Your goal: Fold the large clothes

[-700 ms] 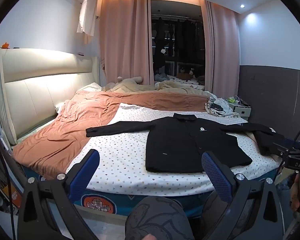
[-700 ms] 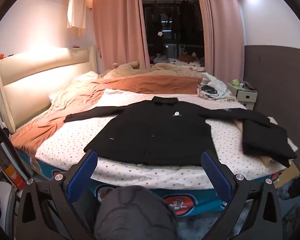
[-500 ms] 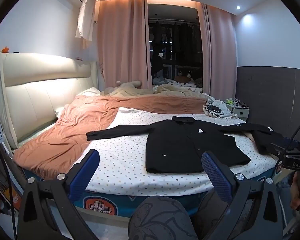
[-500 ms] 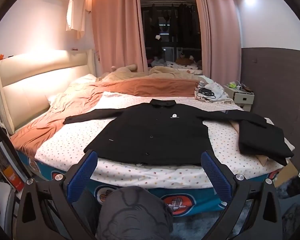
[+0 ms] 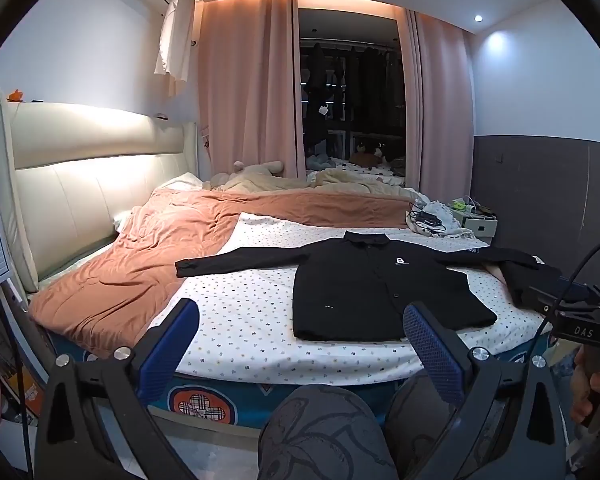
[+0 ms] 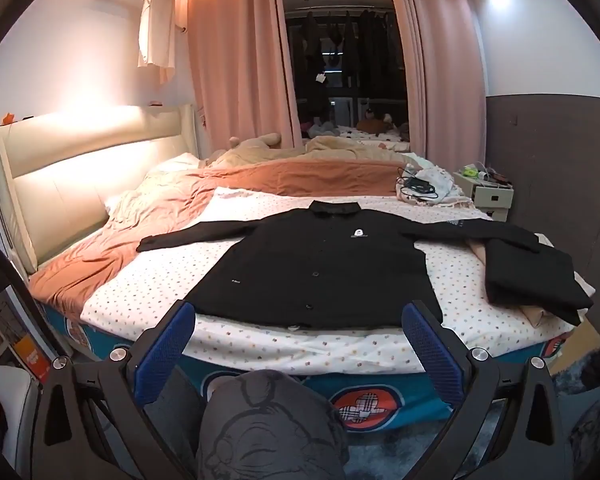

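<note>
The black jacket [image 5: 376, 292] hides its right cuff behind the folded dark garment [image 6: 532, 276]; chest logo unreadable.

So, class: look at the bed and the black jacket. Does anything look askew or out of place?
Yes. The black jacket lies flat, but its right sleeve runs onto the folded dark garment. The orange duvet is rumpled and pushed aside.

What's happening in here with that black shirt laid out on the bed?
A person holds a two-finger tool in each hand and is about to fold clothes. The black shirt lies flat on the bed, buttoned, sleeves spread wide, untouched. Both the left gripper and right gripper hang open short of the bed, holding nothing. A folded dark garment sits to the shirt's right.
</note>
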